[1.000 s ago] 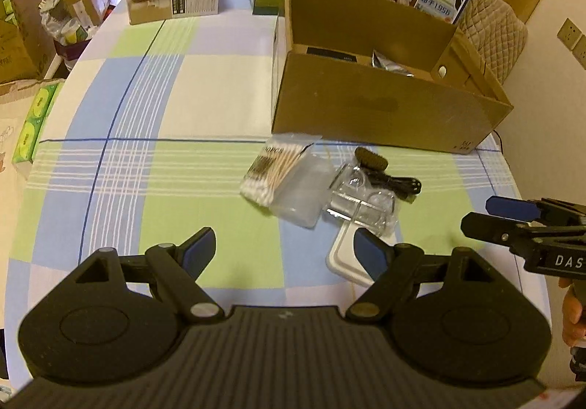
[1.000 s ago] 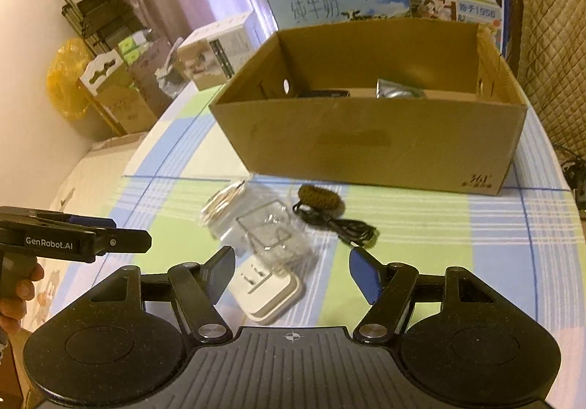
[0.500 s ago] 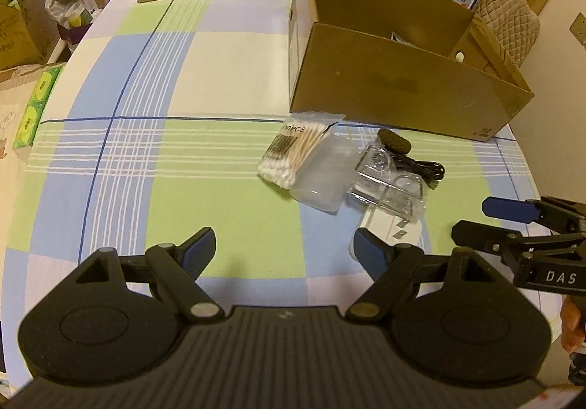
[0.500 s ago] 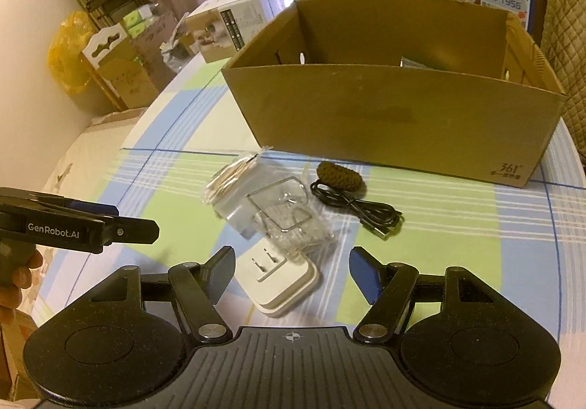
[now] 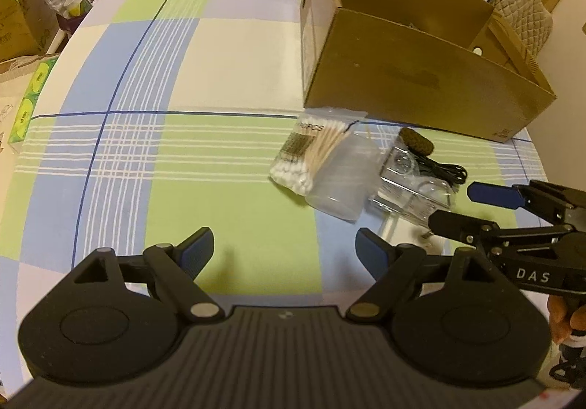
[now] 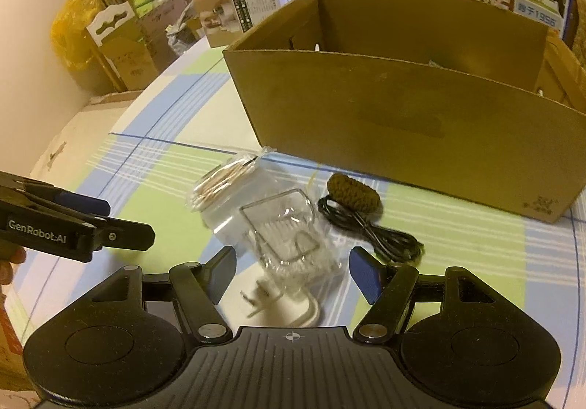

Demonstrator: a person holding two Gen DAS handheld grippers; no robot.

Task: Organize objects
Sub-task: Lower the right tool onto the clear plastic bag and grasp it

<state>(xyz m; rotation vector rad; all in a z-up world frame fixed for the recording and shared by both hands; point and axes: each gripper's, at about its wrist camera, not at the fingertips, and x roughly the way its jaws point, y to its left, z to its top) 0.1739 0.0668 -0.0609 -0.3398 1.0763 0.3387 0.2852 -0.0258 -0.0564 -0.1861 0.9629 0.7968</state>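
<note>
Blue-padded jaws of the left gripper (image 5: pixel 284 249) have just been opening and stand released over bare checked tabletop (image 5: pixel 227 167), nothing between them. The right gripper (image 6: pixel 289 271) hangs released above a white plug (image 6: pixel 289 310) and a clear plastic case (image 6: pixel 289 237). Just beyond lie cotton swabs (image 5: pixel 311 156), a black cable (image 6: pixel 370 231) and, farther, a cardboard box (image 6: pixel 403 123).
</note>
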